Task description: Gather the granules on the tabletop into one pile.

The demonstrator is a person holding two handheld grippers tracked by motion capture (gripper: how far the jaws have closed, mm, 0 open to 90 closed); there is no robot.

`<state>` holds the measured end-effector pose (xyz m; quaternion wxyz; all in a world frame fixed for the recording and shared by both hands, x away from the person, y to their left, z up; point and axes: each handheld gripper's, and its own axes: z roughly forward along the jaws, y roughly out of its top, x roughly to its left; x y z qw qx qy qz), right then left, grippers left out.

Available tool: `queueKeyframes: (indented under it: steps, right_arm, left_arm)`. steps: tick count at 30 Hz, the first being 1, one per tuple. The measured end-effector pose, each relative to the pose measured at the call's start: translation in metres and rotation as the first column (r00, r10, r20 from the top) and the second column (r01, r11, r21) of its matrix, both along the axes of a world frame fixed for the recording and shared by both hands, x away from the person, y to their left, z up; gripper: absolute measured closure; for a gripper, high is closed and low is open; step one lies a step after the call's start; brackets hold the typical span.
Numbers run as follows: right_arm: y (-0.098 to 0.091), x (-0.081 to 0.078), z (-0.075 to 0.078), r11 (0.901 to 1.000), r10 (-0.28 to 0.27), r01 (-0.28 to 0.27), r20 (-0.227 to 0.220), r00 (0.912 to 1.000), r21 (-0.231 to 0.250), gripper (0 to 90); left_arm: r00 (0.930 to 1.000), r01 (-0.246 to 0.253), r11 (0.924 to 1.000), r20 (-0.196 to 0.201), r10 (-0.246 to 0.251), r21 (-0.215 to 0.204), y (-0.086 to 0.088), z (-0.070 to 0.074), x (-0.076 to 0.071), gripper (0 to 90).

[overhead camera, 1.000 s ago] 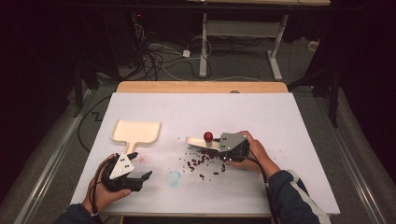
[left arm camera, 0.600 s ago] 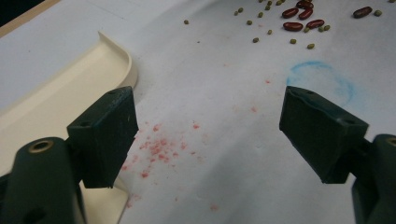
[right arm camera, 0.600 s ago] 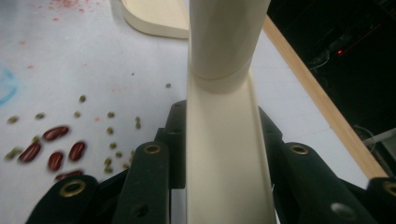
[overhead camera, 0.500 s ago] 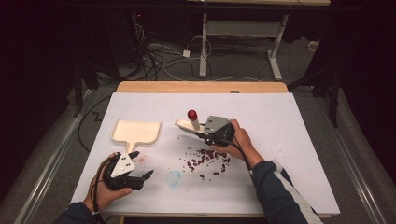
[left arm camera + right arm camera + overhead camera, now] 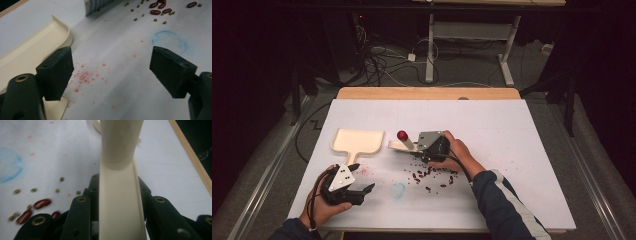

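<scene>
High view: the right tool (image 5: 424, 147), pinched tight on the cream handle of a small brush (image 5: 404, 143) with a red knob at its end, has travelled from over the right edge of the scattered beans (image 5: 432, 174) to the far left side of the spill, so the brush head now lies just short of the dustpan (image 5: 357, 140). The beans have barely shifted and now sit behind and to the right of that tool, on the person's side. I judge this pass moved the brush rather than the spill, and another sweep from the beans' right edge looks needed before anything reaches the pan.

The right forearm crosses the bench (image 5: 522, 150) diagonally, wrist turned inward, with the tool pointing left toward the pan. In the right gripper view the handle (image 5: 120, 195) runs straight out between the pressed jaws.

The left tool (image 5: 362, 190) has kept its place near the front left corner, the hand cupped beneath it. Its jaws are spread with nothing between them, and the dustpan's handle (image 5: 30, 57) lies just left of its left pad (image 5: 56, 72).
</scene>
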<state>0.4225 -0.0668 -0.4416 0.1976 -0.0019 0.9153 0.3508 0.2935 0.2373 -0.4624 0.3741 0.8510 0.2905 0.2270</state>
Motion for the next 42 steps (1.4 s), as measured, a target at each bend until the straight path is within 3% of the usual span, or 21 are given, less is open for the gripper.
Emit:
queueKeyframes:
  steps: [6,11,16,17,19,21,23,26,29,33,35,37,38,39,41,42]
  right_arm:
    - [-0.021,-0.013,0.004,0.9959,0.091,-0.091,-0.010,0.9958,-0.003,67.8]
    - [-0.042,-0.025,0.009,0.9933,0.116,-0.116,0.000,0.9933,-0.004,67.8]
    - [-0.060,-0.029,0.015,0.9961,0.046,-0.048,0.026,0.9986,0.074,67.8]
    - [-0.066,-0.030,0.021,0.9948,0.004,-0.008,0.039,0.9992,0.102,67.8]
    - [-0.069,-0.030,0.025,0.9944,-0.014,0.008,0.053,0.9985,0.105,67.8]
    - [-0.077,-0.031,0.033,0.9904,-0.071,0.065,0.051,0.9961,0.122,67.8]
    - [-0.087,-0.032,0.040,0.9822,-0.148,0.143,0.038,0.9882,0.122,67.8]
    - [-0.103,-0.035,0.049,0.9516,-0.287,0.285,-0.001,0.9580,0.115,67.8]
    - [-0.119,-0.038,0.053,0.9056,-0.410,0.411,-0.032,0.9117,0.107,67.8]
    - [-0.136,-0.045,0.049,0.8239,-0.559,0.561,-0.045,0.8280,0.083,67.8]
    - [-0.143,-0.049,0.043,0.7775,-0.621,0.626,-0.076,0.7799,0.064,67.8]
    - [-0.148,-0.053,0.036,0.7483,-0.658,0.662,-0.089,0.7478,0.034,67.8]
    - [-0.152,-0.057,0.028,0.7230,-0.684,0.691,-0.120,0.7196,0.020,67.8]
    - [-0.152,-0.057,0.028,0.7230,-0.684,0.691,-0.120,0.7196,0.020,67.8]
    - [-0.153,-0.061,0.021,0.7048,-0.700,0.709,-0.150,0.6985,0.014,67.7]
    - [-0.151,-0.064,0.019,0.7045,-0.698,0.709,-0.159,0.6984,0.024,67.8]
  left_arm:
    - [1.0000,-0.004,1.0000,-0.005,0.004,0.005,0.001,0.000,-0.002,18.7]
    - [0.9999,-0.005,1.0000,-0.009,0.005,0.008,0.000,0.000,-0.002,18.7]
    - [0.9999,-0.003,0.9999,-0.011,0.003,0.012,-0.001,0.000,-0.002,18.7]
    - [1.0000,-0.002,0.9999,-0.009,0.002,0.013,-0.002,0.000,-0.001,18.7]
    - [1.0000,0.001,0.9999,-0.007,-0.001,0.010,-0.002,0.000,-0.001,18.7]
    - [1.0000,0.003,0.9999,-0.006,-0.003,0.011,-0.002,0.001,-0.001,18.7]
    - [1.0000,0.007,0.9999,-0.005,-0.007,0.011,-0.002,0.001,-0.001,18.7]
    - [0.9999,0.013,0.9998,-0.002,-0.013,0.012,-0.002,0.002,-0.002,18.7]
    - [0.9999,0.014,0.9998,0.000,-0.014,0.010,-0.003,0.002,-0.002,18.7]
    - [0.9998,0.022,0.9997,0.003,-0.022,0.012,-0.004,0.003,-0.002,18.7]
    - [0.9997,0.025,0.9996,0.004,-0.025,0.013,-0.005,0.003,-0.002,18.7]
    - [0.9996,0.026,0.9996,0.004,-0.026,0.013,-0.005,0.003,-0.002,18.7]
    - [0.9996,0.027,0.9995,0.003,-0.027,0.015,-0.006,0.003,-0.002,18.7]
    - [0.9996,0.029,0.9994,0.002,-0.029,0.017,-0.006,0.003,-0.002,18.7]
    - [0.9995,0.031,0.9993,0.002,-0.031,0.019,-0.006,0.003,-0.001,18.7]
    - [0.9993,0.034,0.9992,0.012,-0.035,0.022,-0.007,0.003,-0.001,18.7]
